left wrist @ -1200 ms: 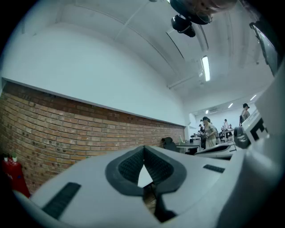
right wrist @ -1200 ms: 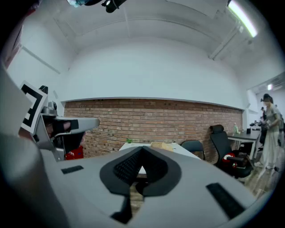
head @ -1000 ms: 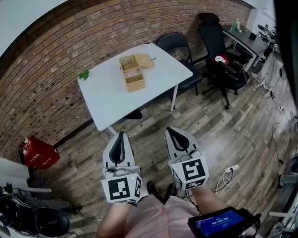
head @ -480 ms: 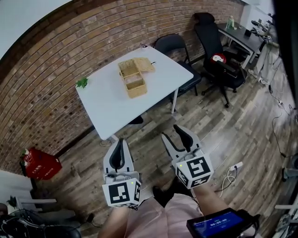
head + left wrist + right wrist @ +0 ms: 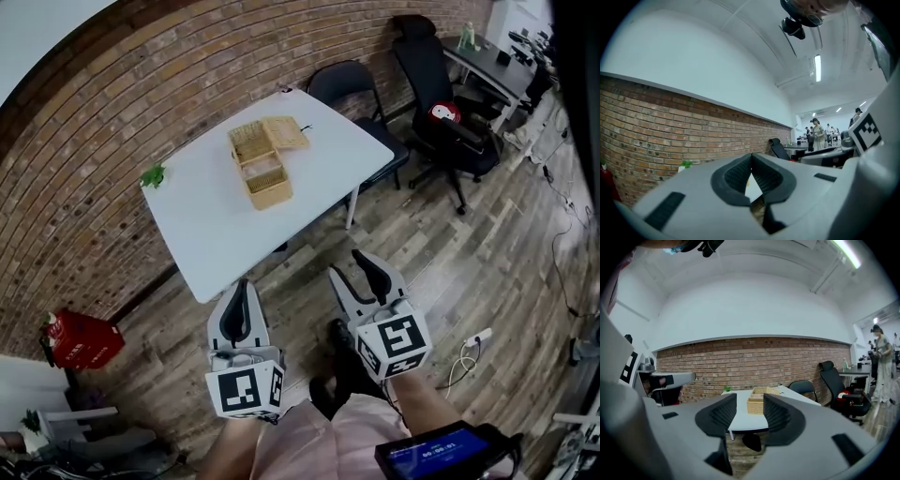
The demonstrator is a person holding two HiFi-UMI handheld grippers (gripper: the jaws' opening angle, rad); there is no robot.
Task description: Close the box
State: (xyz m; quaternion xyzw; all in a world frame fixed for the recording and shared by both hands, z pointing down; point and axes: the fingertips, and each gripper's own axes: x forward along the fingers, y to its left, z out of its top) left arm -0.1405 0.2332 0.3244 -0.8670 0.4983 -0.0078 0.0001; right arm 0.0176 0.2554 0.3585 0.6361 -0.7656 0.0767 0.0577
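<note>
- Brick-walled room: a white rectangular table (image 5: pixel 220 220) carries the tan woven wicker box (image 5: pixel 262 173), its lid (image 5: pixel 284 131) flung open.
- Left hand-held gripper (image 5: pixel 243 286) is closed and empty; the right hand-held gripper (image 5: pixel 350 265) has just been opening and holds nothing.
- Both are well apart from the box, so nothing is done yet.

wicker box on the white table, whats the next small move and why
Probably step closer to the white table: the open woven wicker box, its lid folded back, lies far ahead. The right tongs have just been opening, with nothing between them; the left tongs are shut.
</note>
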